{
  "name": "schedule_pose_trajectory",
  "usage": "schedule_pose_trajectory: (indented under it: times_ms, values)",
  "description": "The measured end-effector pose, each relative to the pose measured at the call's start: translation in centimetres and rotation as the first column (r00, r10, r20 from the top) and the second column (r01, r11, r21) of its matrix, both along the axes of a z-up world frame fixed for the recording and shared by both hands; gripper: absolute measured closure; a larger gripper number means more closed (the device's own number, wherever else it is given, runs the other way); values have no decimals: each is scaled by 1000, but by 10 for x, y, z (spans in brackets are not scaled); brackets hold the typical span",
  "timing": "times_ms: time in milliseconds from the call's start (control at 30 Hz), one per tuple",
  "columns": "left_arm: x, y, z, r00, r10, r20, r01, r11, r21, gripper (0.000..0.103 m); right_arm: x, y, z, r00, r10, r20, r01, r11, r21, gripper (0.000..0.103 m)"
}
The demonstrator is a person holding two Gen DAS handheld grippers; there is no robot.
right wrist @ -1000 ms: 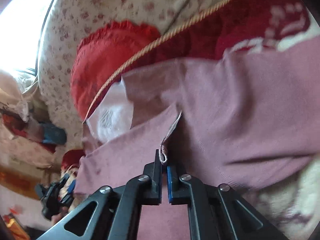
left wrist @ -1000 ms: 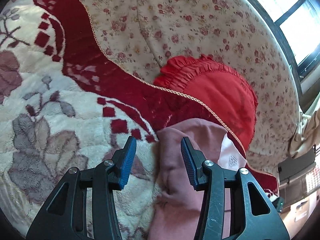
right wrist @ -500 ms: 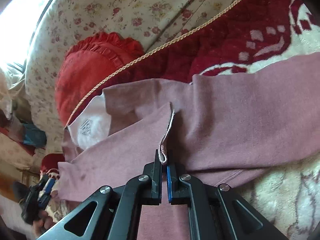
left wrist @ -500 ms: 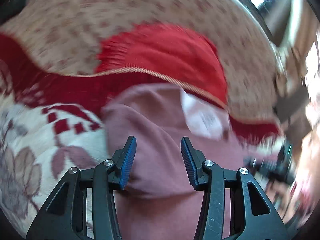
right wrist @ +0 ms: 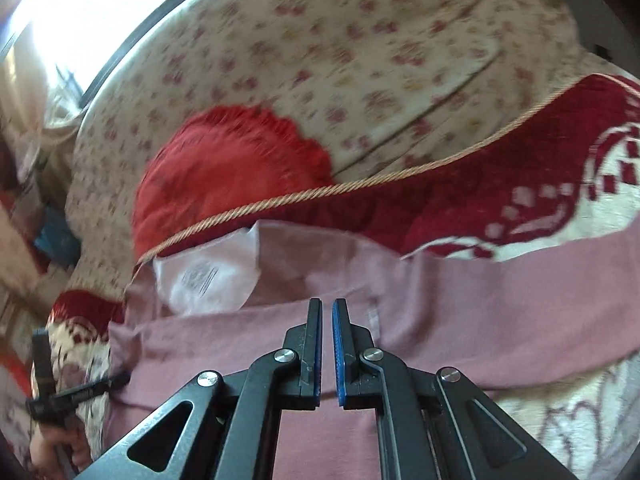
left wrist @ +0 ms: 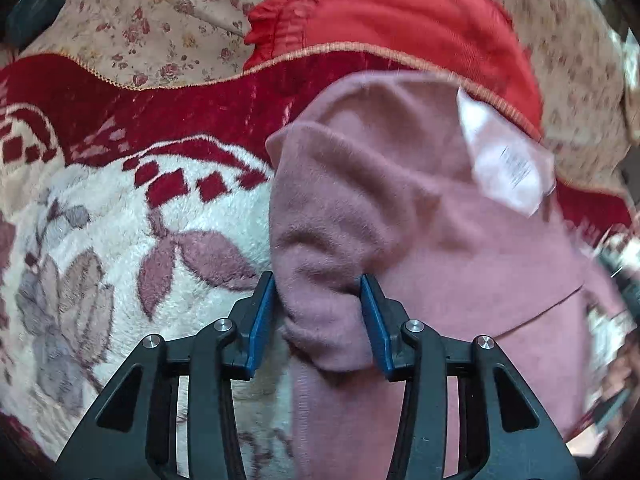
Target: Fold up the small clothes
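Note:
A dusty-pink garment (left wrist: 420, 220) with a white label (left wrist: 508, 160) lies on a cream and red floral blanket (left wrist: 120, 240). My left gripper (left wrist: 318, 312) is open, its blue pads on either side of a bunched fold of the garment at its left edge. In the right wrist view the garment (right wrist: 480, 312) lies spread flat, with its white label (right wrist: 208, 280) at the left. My right gripper (right wrist: 327, 340) hangs just above it, its jaws nearly together with a thin empty gap and nothing held.
A red frilled cushion (left wrist: 420, 20) lies behind the garment, also in the right wrist view (right wrist: 232, 176). A cream floral bedcover (right wrist: 360, 60) fills the background. The other gripper (right wrist: 52, 392) shows at the lower left, beside the garment's left edge.
My right gripper has let go of the garment hem that it pinched and its jaws have parted slightly. My left gripper has moved forward so the bunched fold lies between its pads.

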State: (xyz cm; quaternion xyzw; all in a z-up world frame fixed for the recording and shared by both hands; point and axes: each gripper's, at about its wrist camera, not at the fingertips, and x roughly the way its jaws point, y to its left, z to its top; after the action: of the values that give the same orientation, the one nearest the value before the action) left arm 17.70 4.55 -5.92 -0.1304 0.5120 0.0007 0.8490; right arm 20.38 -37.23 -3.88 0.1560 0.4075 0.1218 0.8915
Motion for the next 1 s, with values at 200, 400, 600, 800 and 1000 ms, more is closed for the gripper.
schedule_pose_trajectory:
  times_ms: [200,400,600,800,1000]
  values:
    - [-7,16,29,975,143,168,-141,990,-27,61,12,7,-39,981,5,-193,-13,999,-42,99]
    - [40,-12,24,988,-38,149,61,987,-150,59,10,6,-45,982,-10,-188,6,1000,-21,98]
    - [57,-8,-2,998,-13,67,24,987,-161,59,11,-3,-46,977,7,-214,18,993,113,84]
    - [52,-6,-1,997,10,79,5,984,-180,59,10,3,-4,999,-49,-19,50,998,29,85]
    - [48,-17,-3,996,-9,90,22,990,-141,58,44,41,-42,991,-5,-136,-23,979,-202,84]
